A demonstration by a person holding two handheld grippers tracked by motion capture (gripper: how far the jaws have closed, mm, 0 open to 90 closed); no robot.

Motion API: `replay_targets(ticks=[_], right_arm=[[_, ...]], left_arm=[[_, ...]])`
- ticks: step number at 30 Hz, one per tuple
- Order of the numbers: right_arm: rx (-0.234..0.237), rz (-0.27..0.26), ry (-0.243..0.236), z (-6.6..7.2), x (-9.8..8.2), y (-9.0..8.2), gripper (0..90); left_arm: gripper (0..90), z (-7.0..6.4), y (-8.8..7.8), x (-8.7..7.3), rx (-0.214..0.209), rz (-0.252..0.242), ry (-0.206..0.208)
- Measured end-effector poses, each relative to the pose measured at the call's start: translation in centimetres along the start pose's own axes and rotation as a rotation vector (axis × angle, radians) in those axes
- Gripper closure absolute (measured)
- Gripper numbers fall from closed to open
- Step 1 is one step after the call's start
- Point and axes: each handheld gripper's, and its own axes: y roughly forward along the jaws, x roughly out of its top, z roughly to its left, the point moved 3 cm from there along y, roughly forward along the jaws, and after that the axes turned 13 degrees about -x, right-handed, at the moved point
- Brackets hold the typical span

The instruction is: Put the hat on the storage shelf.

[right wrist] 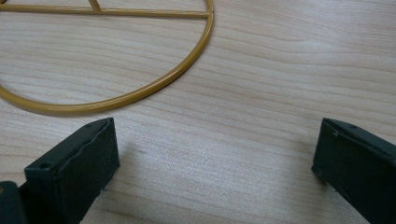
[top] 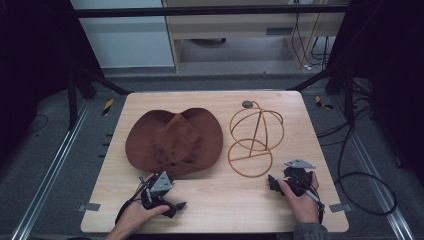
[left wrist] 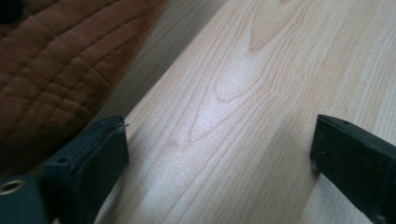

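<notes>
Hat [left wrist: 51,65] brim and wire stand [right wrist: 116,100] ring cut off at frame edges

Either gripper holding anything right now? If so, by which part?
Nothing is held. The left gripper and the right gripper are open over the bare table, near the hat and wire stand.

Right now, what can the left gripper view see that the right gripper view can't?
The left gripper view has the brown hat, its stitched brim lying beside that gripper's left jaw. The right gripper view has the gold wire hat stand, its round base ring lying flat just beyond the jaws. Both have the wooden table and two black jaws standing wide apart with nothing between them.
</notes>
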Motion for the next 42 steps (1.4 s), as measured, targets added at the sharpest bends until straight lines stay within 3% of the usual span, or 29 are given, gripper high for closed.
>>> replay_targets(ticks=[2,5,8,9,11,13,15,18,21,24,27,28,33,42], right_arm=[[0.0,0.0,0.001,0.0,0.0,0.0,0.4],[0.0,0.0,0.002,0.0,0.0,0.0,0.4],[0.0,0.0,0.001,0.0,0.0,0.0,0.4],[0.0,0.0,0.0,0.0,0.0,0.0,0.4],[0.0,0.001,0.001,0.0,0.0,0.0,0.4],[0.0,0.0,0.0,0.0,0.0,0.0,0.4],[0.0,0.0,0.0,0.0,0.0,0.0,0.4],[0.0,0.0,0.0,0.0,0.0,0.0,0.4],[0.0,0.0,0.0,0.0,0.0,0.0,0.4],[0.0,0.0,0.001,0.0,0.0,0.0,0.4],[0.0,0.0,-0.001,0.0,0.0,0.0,0.4],[0.001,0.0,0.0,0.0,0.0,0.0,0.4],[0.002,0.0,0.0,0.0,0.0,0.0,0.4],[0.002,0.0,0.0,0.0,0.0,0.0,0.4]], left_arm=[[7.3,-0.2,-0.2,0.2,-0.016,-0.018,-0.004],[7.0,-1.2,-1.4,1.3,-0.014,-0.043,0.028],[6.9,-1.8,-2.2,2.5,0.013,-0.044,0.048],[6.7,-2.1,-2.8,3.5,0.007,-0.026,0.073],[6.2,-2.2,-3.0,3.9,0.005,-0.023,0.078],[5.8,-2.2,-3.7,5.4,0.001,-0.014,0.101],[5.0,-1.5,-4.3,6.7,0.022,0.013,0.117],[5.1,0.1,-5.1,8.5,0.058,0.046,0.107],[5.1,1.8,-5.8,10.1,0.08,0.035,0.079],[5.4,3.7,-6.5,11.3,0.134,0.066,0.093],[5.4,5.8,-7.0,12.3,0.175,0.078,0.077],[5.4,6.8,-7.1,12.6,0.174,0.089,0.058],[5.0,8.6,-7.2,13.3,0.178,0.093,0.018],[3.4,11.3,-6.8,14.4,0.186,0.139,0.014]])
